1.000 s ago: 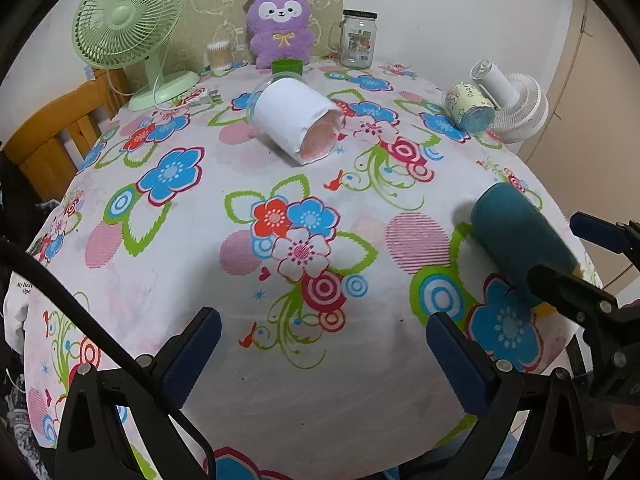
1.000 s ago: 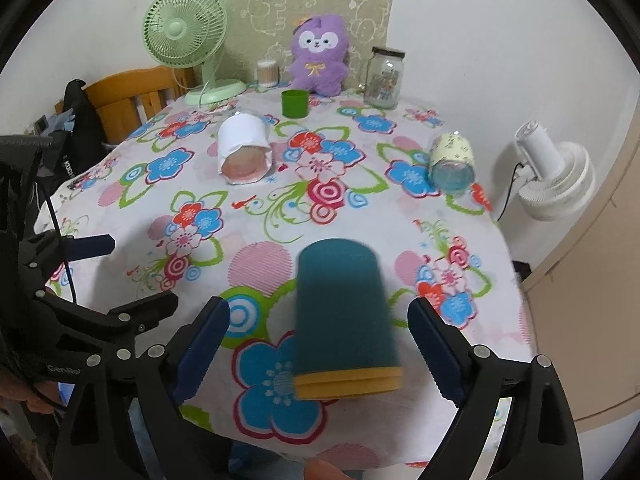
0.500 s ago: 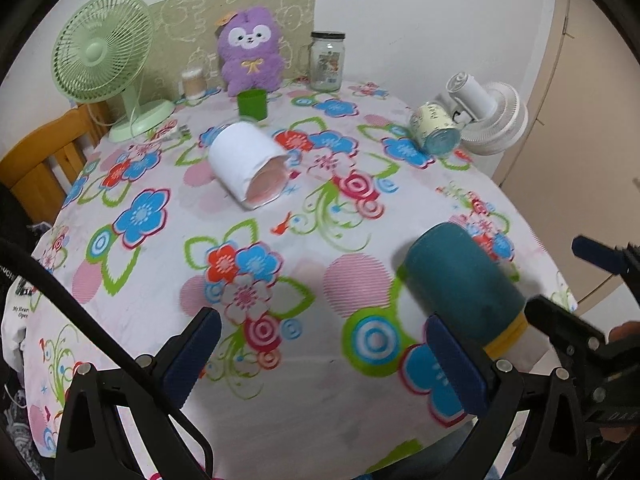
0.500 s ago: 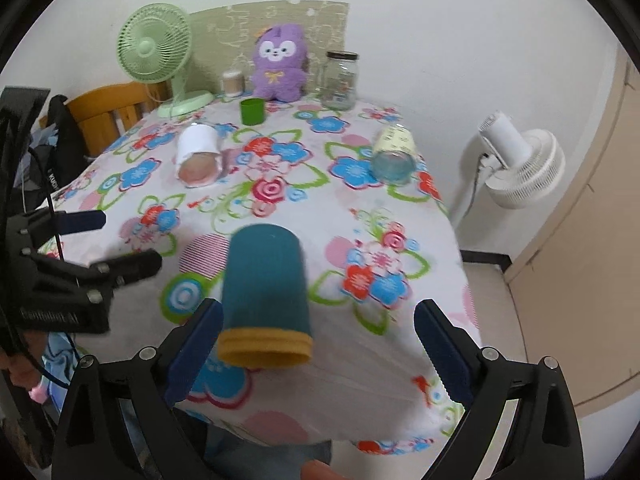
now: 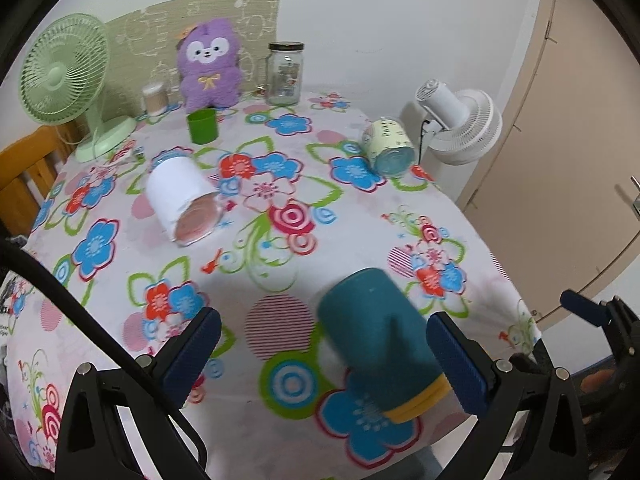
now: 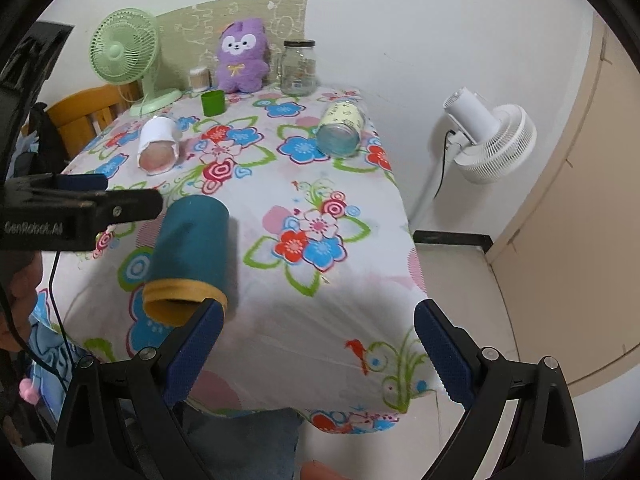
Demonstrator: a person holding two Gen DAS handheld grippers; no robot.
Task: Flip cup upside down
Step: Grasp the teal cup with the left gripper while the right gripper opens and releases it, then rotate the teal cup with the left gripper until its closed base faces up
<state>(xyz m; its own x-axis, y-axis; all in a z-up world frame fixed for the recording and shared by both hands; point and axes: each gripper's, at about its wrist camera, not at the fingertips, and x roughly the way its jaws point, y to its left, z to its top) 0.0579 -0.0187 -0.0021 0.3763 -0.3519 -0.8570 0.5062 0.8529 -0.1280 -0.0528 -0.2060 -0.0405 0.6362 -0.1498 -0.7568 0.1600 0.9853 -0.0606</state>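
Left wrist view: a worktop (image 5: 280, 432) draped in a flowered cloth is seen, and near its front edge a teal cup (image 5: 376, 332) is laid on its side — yellow rim band facing the edge. Both the left tool (image 5: 322, 354) and the right tool (image 6: 318, 346) are spread wide — nothing is gripped.

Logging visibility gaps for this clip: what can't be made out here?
- Teal cup, left wrist view: motion-blurred, mouth faces away.
- Teal cup's inside, right wrist view: too dark, partly behind right gripper finger.
- Glass jar label: too small in both views.
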